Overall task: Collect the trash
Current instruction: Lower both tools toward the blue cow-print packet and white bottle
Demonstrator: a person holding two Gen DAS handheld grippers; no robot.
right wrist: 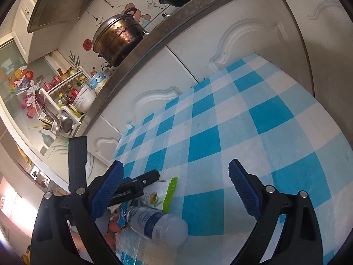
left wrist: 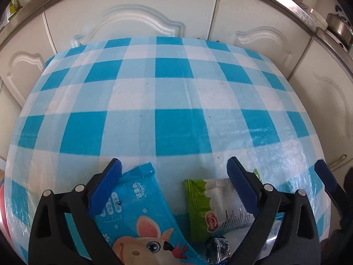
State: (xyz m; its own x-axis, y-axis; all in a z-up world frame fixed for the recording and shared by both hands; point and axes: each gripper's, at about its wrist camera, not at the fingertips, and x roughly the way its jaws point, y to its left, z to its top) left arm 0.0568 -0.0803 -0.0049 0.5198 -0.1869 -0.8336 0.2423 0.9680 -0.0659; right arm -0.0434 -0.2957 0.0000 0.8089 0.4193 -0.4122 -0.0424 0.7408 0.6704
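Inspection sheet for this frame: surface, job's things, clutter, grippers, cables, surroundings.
Surface: table under a blue-and-white checked cloth, far part bare.
Job's things: blue cartoon wrapper, green snack wrapper, plastic bottle lying on its side, all at the near edge.
Clutter: nothing seen apart from the trash.
Grippers: left gripper open above the wrappers; right gripper open above the bottle.
Cables: nothing seen.
Surroundings: white cabinet doors, metal-edged counter, pot, dish rack.

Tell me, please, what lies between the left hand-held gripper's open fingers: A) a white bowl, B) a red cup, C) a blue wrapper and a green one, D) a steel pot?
C: a blue wrapper and a green wrapper lie on the tablecloth between the left hand-held gripper fingers.
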